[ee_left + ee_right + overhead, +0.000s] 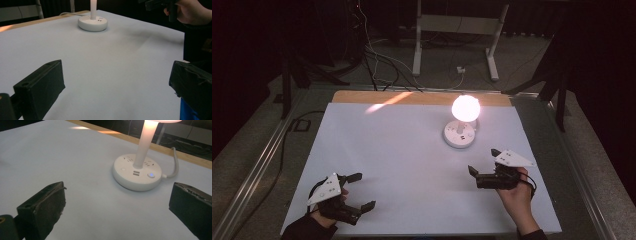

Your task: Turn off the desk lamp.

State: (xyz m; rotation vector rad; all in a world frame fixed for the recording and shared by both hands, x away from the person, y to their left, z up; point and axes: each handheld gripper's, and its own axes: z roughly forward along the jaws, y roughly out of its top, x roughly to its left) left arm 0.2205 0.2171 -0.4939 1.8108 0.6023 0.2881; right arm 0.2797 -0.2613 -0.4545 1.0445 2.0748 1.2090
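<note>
I see the white table [412,165] with the lit lamp [460,134] standing toward its far right, globe [465,107] glowing above the round base. The right gripper [483,162], jaws spread apart and empty, sits near the base, just short of it. The left gripper [361,191], jaws also wide and empty, lies well apart at the near left corner. The right gripper view adds base detail: sockets, USB ports [136,173], a blue-lit button [151,175], the cord [173,165]. The left gripper view shows the other hand [191,12].

No text, label, brand or number can be read anywhere.
</note>
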